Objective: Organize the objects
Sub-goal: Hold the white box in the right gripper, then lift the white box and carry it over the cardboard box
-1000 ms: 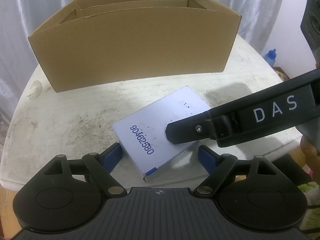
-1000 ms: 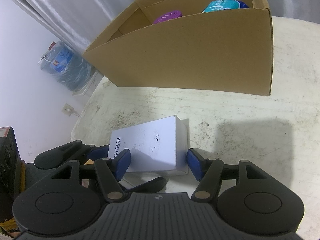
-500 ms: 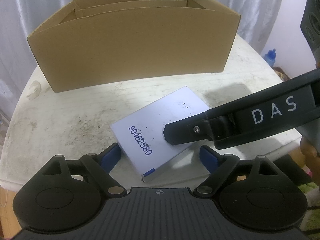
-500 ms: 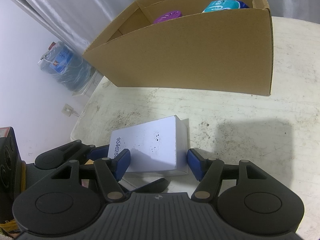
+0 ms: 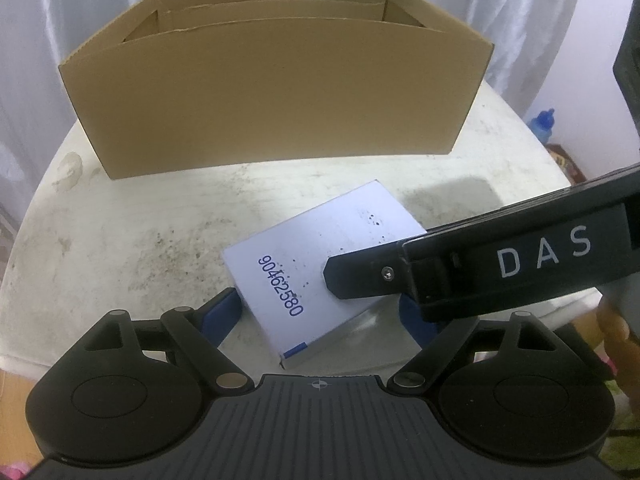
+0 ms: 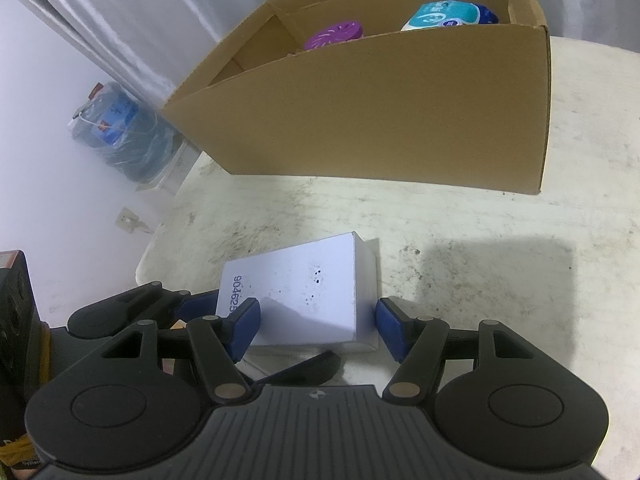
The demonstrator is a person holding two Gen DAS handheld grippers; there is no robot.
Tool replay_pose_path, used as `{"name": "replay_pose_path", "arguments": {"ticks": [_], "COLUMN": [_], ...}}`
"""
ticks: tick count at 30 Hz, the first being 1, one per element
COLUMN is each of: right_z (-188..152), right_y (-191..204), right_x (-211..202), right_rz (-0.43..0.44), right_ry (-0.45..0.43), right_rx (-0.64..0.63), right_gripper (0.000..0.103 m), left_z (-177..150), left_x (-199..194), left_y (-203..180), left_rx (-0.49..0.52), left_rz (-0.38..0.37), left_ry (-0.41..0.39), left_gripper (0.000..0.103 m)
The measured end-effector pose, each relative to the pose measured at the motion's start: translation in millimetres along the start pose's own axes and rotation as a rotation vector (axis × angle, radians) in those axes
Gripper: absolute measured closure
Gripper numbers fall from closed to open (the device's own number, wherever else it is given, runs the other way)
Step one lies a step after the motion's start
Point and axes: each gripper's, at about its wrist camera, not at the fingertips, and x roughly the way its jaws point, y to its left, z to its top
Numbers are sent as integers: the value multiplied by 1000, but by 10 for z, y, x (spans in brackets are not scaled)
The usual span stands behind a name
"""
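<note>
Right wrist view | white box (image 6: 304, 296) flat on table (image 6: 460, 216), lower centre, between spread fingers of right gripper (image 6: 316, 330), unclamped | long axis runs left-right | left gripper (image 5: 320, 316) also spread, flanking | cardboard box (image 6: 380, 120) beyond, upper frame.

Right gripper (image 6: 317, 330): blue pads closer together than 1 second ago, now near both sides of white box (image 6: 304, 300). Its finger reaches farther over the box top.

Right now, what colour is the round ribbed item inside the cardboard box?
Purple. The round ribbed item shows best in the right wrist view, inside the cardboard box.
</note>
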Motion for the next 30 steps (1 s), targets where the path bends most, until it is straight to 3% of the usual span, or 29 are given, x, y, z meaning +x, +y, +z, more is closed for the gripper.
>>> {"name": "replay_pose_path", "arguments": {"ticks": [30], "right_z": [-1], "right_y": [73], "right_x": [-158], "right_rz": [9], "right_ry": [-27], "right_rx": [-23], "right_gripper": [36], "left_z": [-18], "left_x": [-207], "left_y": [-2], "left_rx": [3], "left_rz": [29], "left_ry": [-41], "left_gripper": [17]}}
